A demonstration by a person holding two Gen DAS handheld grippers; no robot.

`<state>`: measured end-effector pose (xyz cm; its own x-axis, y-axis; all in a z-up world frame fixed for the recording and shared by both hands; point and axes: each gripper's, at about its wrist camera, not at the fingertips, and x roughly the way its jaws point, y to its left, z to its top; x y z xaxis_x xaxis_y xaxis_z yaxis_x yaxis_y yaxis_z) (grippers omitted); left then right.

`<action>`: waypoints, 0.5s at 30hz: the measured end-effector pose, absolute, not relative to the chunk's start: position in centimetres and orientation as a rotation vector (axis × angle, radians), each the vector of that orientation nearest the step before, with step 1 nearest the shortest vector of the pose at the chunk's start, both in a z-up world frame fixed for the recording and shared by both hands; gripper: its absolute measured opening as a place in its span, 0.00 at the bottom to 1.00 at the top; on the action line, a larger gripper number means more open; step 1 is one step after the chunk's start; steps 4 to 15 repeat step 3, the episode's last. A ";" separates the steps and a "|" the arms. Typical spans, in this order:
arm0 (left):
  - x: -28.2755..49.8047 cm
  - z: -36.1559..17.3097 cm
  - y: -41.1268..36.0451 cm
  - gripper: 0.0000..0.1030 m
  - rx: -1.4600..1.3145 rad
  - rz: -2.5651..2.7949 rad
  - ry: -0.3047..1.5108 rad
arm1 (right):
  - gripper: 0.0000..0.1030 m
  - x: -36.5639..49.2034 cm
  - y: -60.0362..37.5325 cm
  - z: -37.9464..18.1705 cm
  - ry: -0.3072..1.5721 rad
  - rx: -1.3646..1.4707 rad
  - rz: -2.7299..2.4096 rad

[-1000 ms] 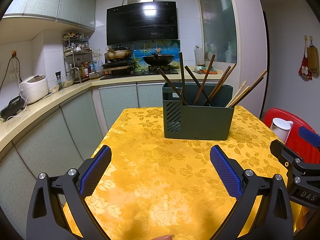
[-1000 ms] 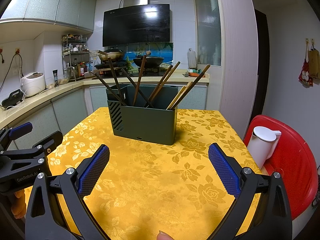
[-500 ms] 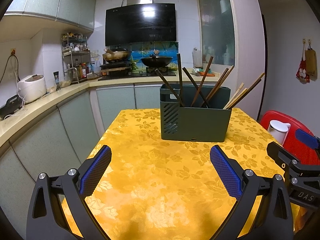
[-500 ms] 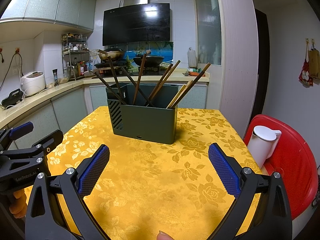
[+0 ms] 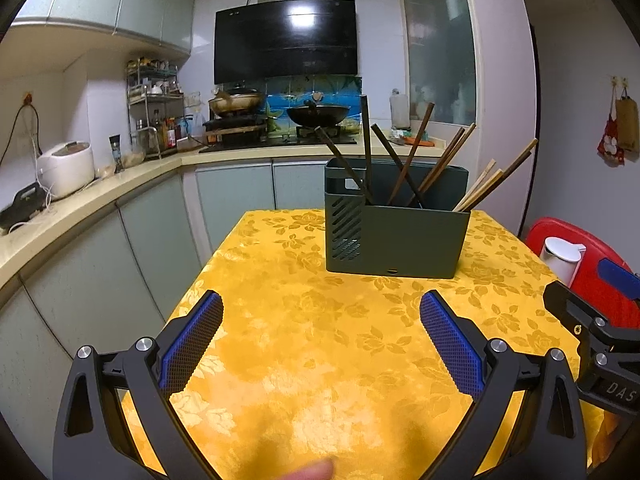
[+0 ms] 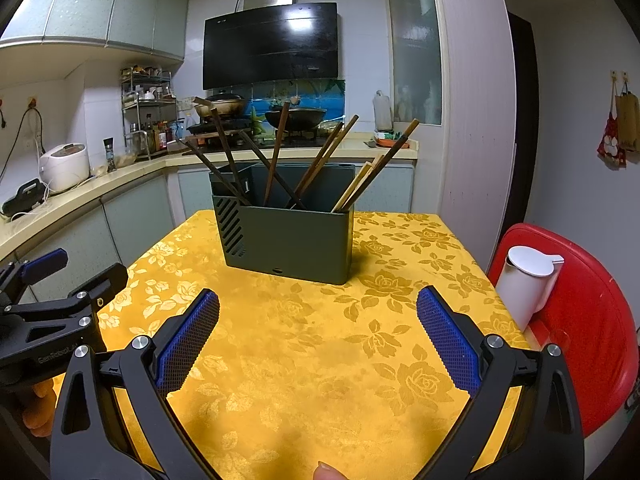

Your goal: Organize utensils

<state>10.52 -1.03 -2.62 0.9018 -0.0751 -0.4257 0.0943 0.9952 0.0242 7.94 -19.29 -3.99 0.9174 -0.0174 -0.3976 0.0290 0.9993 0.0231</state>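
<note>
A dark green utensil holder (image 5: 400,240) stands upright on the yellow flowered tablecloth (image 5: 320,340), toward the table's far side. Several brown and pale wooden chopsticks (image 5: 404,168) lean out of it at different angles. It also shows in the right wrist view (image 6: 292,240), with its chopsticks (image 6: 320,164). My left gripper (image 5: 320,344) is open and empty, held over the near part of the table. My right gripper (image 6: 318,340) is open and empty, beside the left one and short of the holder.
A red stool (image 6: 580,320) with a white lidded jug (image 6: 528,284) stands by the table's right edge. A kitchen counter (image 5: 100,200) with a rice cooker (image 5: 66,168) runs along the left; the stove with woks (image 5: 316,114) is behind.
Both grippers have drawn back a little from the holder, which looks smaller and farther in the left wrist view. Both stay open and empty.
</note>
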 end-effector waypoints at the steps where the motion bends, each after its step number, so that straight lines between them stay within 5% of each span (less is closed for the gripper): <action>1: 10.5 -2.7 -1.0 0.93 0.045 -0.088 0.439 | 0.93 8.0 -19.3 -4.0 0.408 0.029 -0.025; 15: 10.5 -2.7 -1.0 0.93 0.047 -0.083 0.438 | 0.93 8.1 -19.3 -3.9 0.409 0.031 -0.024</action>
